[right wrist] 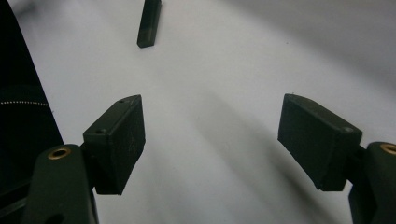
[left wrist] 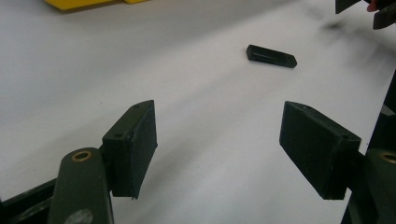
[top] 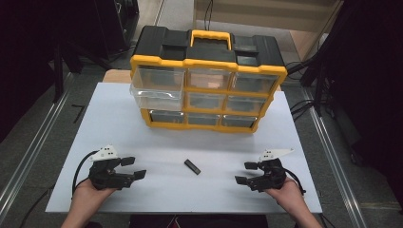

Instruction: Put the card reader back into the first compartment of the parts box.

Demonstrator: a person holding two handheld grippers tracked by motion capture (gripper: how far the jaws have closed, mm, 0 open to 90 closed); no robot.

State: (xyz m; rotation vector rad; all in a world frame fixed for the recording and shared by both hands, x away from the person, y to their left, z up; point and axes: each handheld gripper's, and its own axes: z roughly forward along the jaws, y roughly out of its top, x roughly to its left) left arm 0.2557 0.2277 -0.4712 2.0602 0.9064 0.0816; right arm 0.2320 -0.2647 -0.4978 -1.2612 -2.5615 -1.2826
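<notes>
- a small black bar-shaped piece (top: 192, 166) lies flat on the white desk (top: 119, 128), midway between the two hand-held grippers and touched by neither.
- the left gripper (top: 133, 168) rests low at the near left of the desk, jaws released and wide apart with nothing between them; in the left gripper view the piece (left wrist: 271, 56) sits ahead and to the right of its open jaws.
- the right gripper (top: 246, 173) mirrors it at the near right, jaws likewise released and empty; in the right gripper view the piece (right wrist: 149, 22) lies ahead and to the left.
- behind stands a yellow-and-black drawer organiser (top: 208, 80), its top-left clear drawer (top: 157, 88) pulled out, the likely place for the piece.
- judged from this, the pick-up is not yet begun: either gripper would do well to turn so its jaws straddle the piece across its narrow width, come down until the pads nearly meet the desk, then close squarely at its middle so it does not pivot or skid away.
</notes>
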